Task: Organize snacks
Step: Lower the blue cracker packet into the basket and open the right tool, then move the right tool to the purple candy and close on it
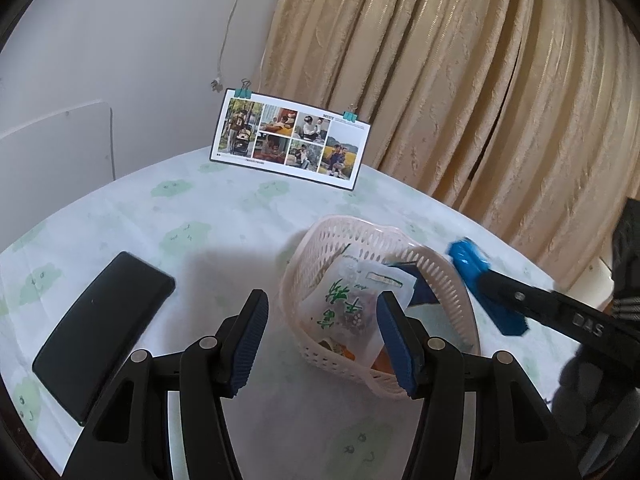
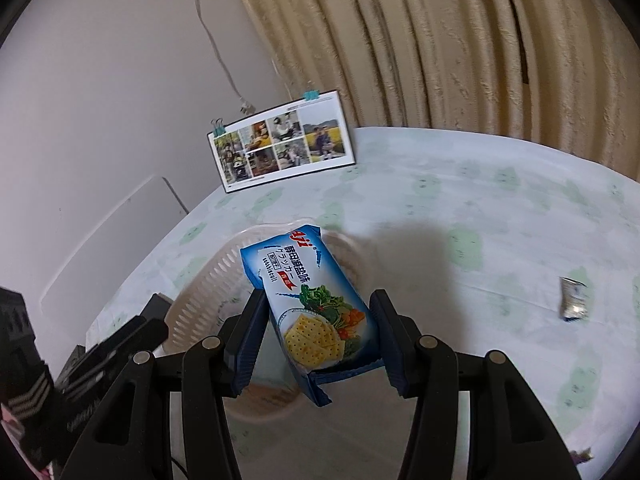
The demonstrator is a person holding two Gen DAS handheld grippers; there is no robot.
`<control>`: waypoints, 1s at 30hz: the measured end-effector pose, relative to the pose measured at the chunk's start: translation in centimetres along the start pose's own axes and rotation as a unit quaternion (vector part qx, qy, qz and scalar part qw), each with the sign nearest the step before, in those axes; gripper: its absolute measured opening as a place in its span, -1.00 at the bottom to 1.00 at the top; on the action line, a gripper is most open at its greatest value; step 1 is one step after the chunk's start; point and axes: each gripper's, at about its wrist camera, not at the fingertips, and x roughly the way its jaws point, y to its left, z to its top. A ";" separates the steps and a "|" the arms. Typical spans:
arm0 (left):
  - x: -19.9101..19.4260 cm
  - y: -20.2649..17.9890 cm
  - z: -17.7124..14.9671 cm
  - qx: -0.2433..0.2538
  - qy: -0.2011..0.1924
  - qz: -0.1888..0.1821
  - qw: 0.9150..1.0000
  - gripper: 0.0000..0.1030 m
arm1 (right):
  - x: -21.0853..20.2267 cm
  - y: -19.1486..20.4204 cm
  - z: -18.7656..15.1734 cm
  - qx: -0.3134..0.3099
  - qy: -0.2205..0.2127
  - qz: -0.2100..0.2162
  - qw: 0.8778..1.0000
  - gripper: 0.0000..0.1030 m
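Right wrist view: my right gripper (image 2: 316, 334) is closed on the blue cracker packet (image 2: 310, 304), pads pressing both long sides, holding it above the pale perforated basket (image 2: 200, 284) on the green-patterned tablecloth (image 2: 500, 220). Left wrist view: my left gripper (image 1: 320, 338) stands wide open and holds nothing, poised over the basket's near rim, where a white snack bag (image 1: 352, 312) already lies inside. A small silver sachet (image 2: 574, 299) lies well apart to the right, and a black case (image 1: 104, 320) rests left of the basket.

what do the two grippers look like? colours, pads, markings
Both the left gripper and the right gripper have black plastic linkage arms with round silver pivot pins. Their fingers carry ribbed blue pads. Raised lettering marks the right gripper's arm in the left wrist view.
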 end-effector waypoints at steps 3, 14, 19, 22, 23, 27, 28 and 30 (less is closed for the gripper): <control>0.0 0.4 -0.1 -0.009 0.001 -0.003 1.000 0.12 | 1.4 1.0 0.4 -0.001 0.013 0.016 1.000 0.02; 0.7 -0.3 -0.7 -0.003 0.016 -0.015 1.000 0.12 | 0.1 -0.6 -0.1 0.031 0.004 0.040 0.999 0.22; 0.5 -1.5 -0.8 0.006 0.013 -0.016 1.000 0.17 | -2.0 -2.1 -1.3 0.019 -0.009 0.013 1.000 0.22; 0.4 -2.1 -0.8 0.010 0.013 -0.020 1.000 0.17 | -2.8 -3.3 -2.6 0.019 -0.006 0.001 1.000 0.22; 0.3 -2.4 -0.8 0.014 0.013 -0.020 1.000 0.17 | -3.2 -3.8 -3.0 0.020 -0.006 -0.002 1.000 0.22; 0.2 -3.4 -0.8 0.024 0.014 -0.024 0.999 0.17 | -4.7 -5.9 -4.7 0.032 -0.006 -0.014 0.999 0.22; 0.1 -3.6 -0.7 0.027 0.014 -0.024 0.999 0.17 | -5.2 -6.6 -5.2 0.035 -0.005 -0.020 0.999 0.22; 0.0 -4.0 -0.7 0.030 0.012 -0.022 0.999 0.17 | -6.4 -8.2 -6.3 0.043 -0.004 -0.036 0.998 0.22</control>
